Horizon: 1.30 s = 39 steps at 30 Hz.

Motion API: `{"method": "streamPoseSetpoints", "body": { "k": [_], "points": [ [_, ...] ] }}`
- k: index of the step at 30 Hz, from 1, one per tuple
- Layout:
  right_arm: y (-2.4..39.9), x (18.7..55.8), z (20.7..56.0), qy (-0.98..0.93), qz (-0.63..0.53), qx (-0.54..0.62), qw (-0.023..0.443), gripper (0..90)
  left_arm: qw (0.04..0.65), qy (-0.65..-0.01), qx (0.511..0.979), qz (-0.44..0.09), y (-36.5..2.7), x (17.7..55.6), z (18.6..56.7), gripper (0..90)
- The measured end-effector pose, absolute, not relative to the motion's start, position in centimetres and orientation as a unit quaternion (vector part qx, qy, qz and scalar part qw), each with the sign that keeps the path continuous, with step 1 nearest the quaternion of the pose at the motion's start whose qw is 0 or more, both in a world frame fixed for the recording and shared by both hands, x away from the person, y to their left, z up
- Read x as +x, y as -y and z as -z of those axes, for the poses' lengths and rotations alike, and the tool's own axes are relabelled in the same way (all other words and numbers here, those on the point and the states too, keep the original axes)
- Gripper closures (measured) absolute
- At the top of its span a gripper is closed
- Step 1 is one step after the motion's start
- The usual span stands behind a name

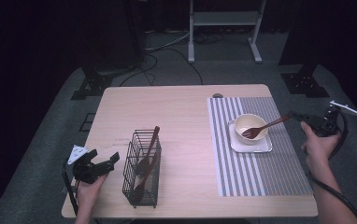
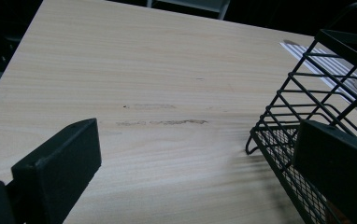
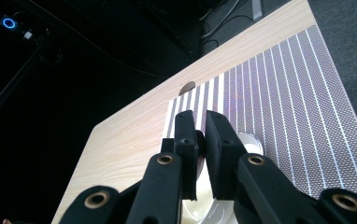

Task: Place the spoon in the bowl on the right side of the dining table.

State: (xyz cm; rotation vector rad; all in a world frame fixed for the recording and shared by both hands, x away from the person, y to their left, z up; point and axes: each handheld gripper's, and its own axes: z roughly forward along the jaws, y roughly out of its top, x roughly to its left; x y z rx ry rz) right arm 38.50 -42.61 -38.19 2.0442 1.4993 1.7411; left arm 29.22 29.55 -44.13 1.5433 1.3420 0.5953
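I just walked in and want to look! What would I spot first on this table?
Probably the brown wooden fork resting with its head in the cream bowl, which sits on a small white tray on the striped placemat; the right gripper pinches the fork's handle end. On the left stands a black wire basket with more wooden utensils, beside the open left gripper.

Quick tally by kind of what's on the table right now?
Wooden utensils: 3 (fork in the right gripper, two in the wire basket)
Wire basket: 1
Bowl: 1
Square plate: 1
Striped placemat: 1
Total: 7
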Motion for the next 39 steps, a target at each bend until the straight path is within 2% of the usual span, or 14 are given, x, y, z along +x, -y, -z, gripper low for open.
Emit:
{"method": "streamPoseSetpoints", "body": {
  "k": [39],
  "points": [
    [42.09, 38.94, 38.96, -0.481, -0.570, 0.666, 0.023, 79.1, 0.486, -0.551, 0.633, -0.244, -29.47, 29.19, 44.10, 0.2]
  ]
}}
